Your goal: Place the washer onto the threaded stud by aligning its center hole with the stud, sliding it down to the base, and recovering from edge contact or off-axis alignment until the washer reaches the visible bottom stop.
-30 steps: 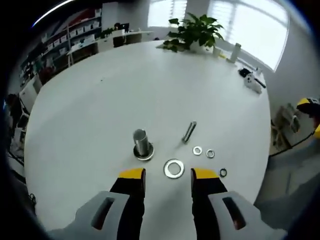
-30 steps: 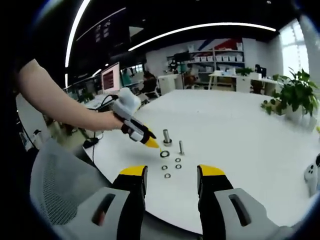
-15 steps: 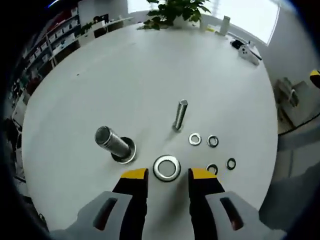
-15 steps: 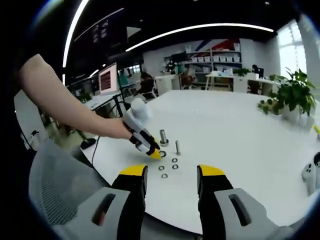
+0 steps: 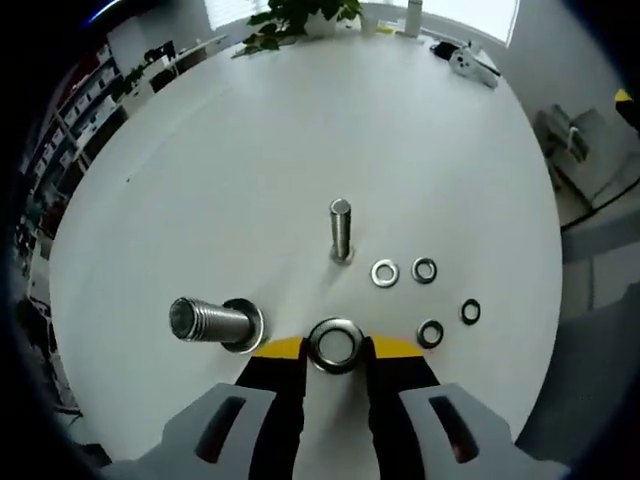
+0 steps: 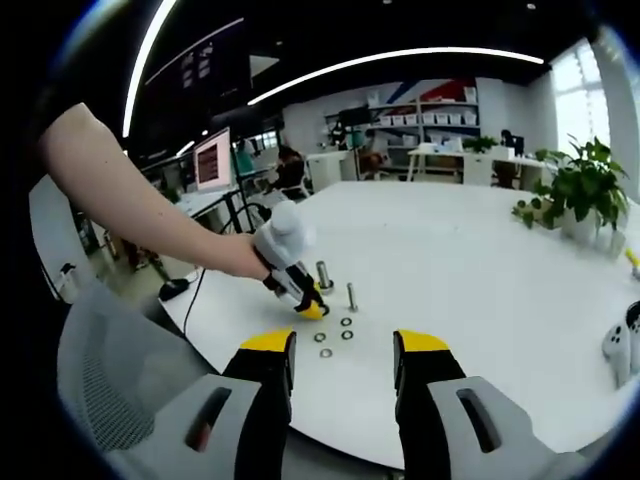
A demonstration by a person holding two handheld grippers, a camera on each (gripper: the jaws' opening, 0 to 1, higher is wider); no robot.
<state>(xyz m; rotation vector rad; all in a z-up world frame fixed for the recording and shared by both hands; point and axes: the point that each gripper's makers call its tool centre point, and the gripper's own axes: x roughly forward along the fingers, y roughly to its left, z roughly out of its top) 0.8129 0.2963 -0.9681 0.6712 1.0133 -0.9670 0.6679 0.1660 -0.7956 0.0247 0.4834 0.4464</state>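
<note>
Large washer flanked for pickup, left gripper view.

The large washer (image 5: 336,344) lies flat on the white table (image 5: 300,150), between the spread jaws of the left gripper (image 5: 334,350), near the wide threaded stud (image 5: 212,322). Close squarely across its rim and lift level; small washers (image 5: 385,272) lie just beside. The right gripper (image 6: 332,346) hovers open, well apart.

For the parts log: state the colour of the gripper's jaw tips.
Yellow tips on black fingers, clearest in the right gripper view.
</note>
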